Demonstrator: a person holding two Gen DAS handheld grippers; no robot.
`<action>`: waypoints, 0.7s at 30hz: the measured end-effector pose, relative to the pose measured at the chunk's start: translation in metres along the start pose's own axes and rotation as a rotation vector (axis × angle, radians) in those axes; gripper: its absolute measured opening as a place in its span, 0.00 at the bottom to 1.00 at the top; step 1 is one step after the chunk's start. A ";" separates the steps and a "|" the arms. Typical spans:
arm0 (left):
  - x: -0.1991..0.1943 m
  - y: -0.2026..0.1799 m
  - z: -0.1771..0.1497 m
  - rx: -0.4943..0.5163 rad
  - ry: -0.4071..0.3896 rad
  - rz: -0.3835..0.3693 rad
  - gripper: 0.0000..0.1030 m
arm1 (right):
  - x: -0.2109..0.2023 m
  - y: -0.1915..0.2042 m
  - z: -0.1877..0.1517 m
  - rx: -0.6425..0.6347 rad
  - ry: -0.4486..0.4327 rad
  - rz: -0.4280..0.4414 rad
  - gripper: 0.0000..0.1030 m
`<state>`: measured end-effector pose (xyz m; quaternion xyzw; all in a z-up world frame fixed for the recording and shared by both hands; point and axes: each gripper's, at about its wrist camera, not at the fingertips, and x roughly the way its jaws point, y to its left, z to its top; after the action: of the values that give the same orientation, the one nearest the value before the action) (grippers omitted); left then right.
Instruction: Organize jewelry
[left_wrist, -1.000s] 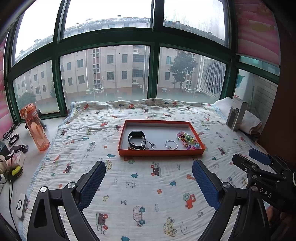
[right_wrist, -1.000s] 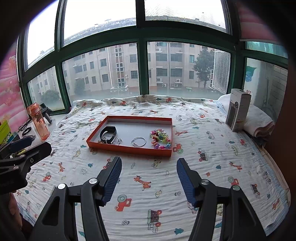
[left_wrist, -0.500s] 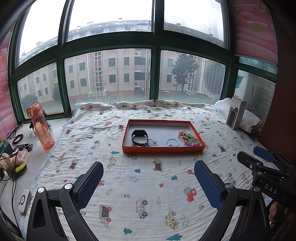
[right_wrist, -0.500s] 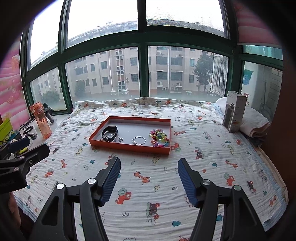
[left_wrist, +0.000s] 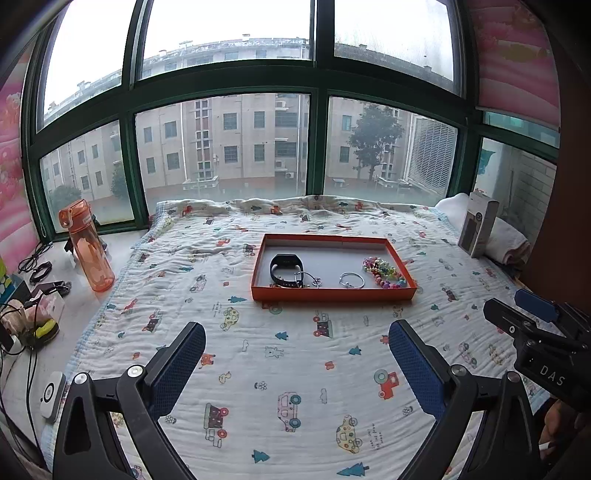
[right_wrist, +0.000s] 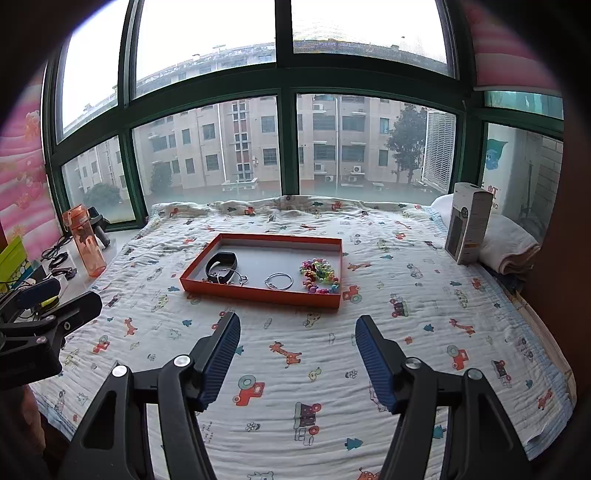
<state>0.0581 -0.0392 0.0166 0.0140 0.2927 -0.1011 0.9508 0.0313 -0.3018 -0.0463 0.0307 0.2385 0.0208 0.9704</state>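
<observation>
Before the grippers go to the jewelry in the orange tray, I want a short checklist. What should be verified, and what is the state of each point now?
1. Left gripper empty, jaws apart: ok.
2. Right gripper empty, jaws apart: ok.
3. Orange tray lies flat on the blanket, nothing between it and the grippers: ok.
4. Pieces apart from each other: not ok. The black band lies against a wire ring with small charms. The silver bangle and colourful beads lie clear.
5. Place to sort the pieces into: cannot tell; no second container is seen.
6. Grey box and orange bottle stand away from the path: ok.
</observation>
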 end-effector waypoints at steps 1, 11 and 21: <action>0.000 0.000 0.000 0.001 0.000 0.002 1.00 | 0.000 0.000 0.000 0.000 0.001 0.001 0.69; 0.003 -0.002 -0.002 0.010 0.010 0.003 1.00 | 0.002 0.001 0.000 0.000 0.009 0.001 0.70; 0.009 -0.006 -0.006 0.026 0.027 0.019 1.00 | 0.003 0.002 -0.001 -0.002 0.009 0.004 0.70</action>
<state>0.0609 -0.0461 0.0070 0.0305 0.3039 -0.0958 0.9474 0.0332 -0.2995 -0.0481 0.0303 0.2428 0.0231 0.9693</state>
